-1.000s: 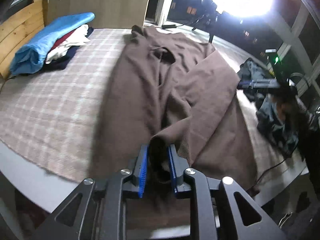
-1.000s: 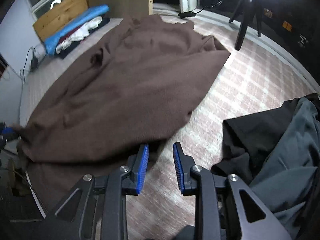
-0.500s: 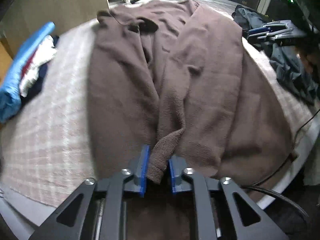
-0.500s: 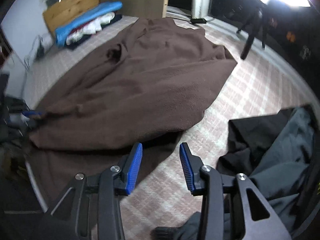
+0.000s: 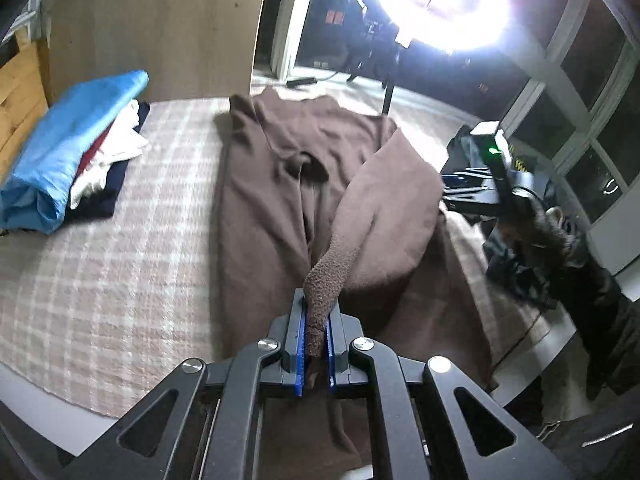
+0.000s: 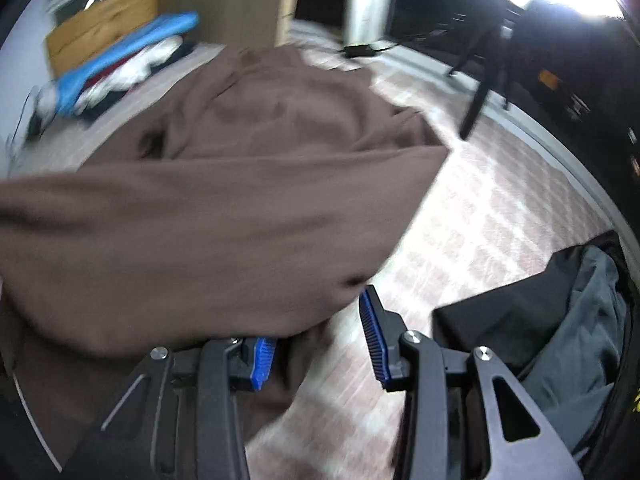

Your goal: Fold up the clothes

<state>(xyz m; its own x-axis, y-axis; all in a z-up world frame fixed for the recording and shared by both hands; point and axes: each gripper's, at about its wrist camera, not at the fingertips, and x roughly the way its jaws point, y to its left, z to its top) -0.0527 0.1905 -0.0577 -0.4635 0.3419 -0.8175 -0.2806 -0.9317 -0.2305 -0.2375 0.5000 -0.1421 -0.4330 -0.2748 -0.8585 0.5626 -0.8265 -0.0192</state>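
A brown fleece garment point(image 5: 280, 184) lies spread lengthwise on the plaid bed cover point(image 5: 120, 264). My left gripper point(image 5: 316, 320) is shut on its near hem, and a ridge of cloth rises from the bed to the pads. In the right wrist view the same garment point(image 6: 220, 220) fills the left half, blurred. My right gripper point(image 6: 320, 320) stands open at its right edge. The lifted cloth drapes over the left fingertip, and nothing is pinched between the pads. The left wrist view shows the right gripper point(image 5: 450, 192) beside the garment's right side, held by a dark-sleeved hand point(image 5: 540, 228).
A stack of folded clothes topped by a blue one point(image 5: 68, 152) sits at the bed's far left. Dark grey and black clothes point(image 6: 560, 320) lie heaped at the right. A bright lamp on a tripod point(image 5: 452, 8) stands beyond the bed, and a wooden cabinet point(image 5: 160, 20) behind it.
The left gripper closed on the brown hem and rose, drawing up a fold. The right gripper opened wider and moved to the garment's right edge, which now overlaps its left finger.
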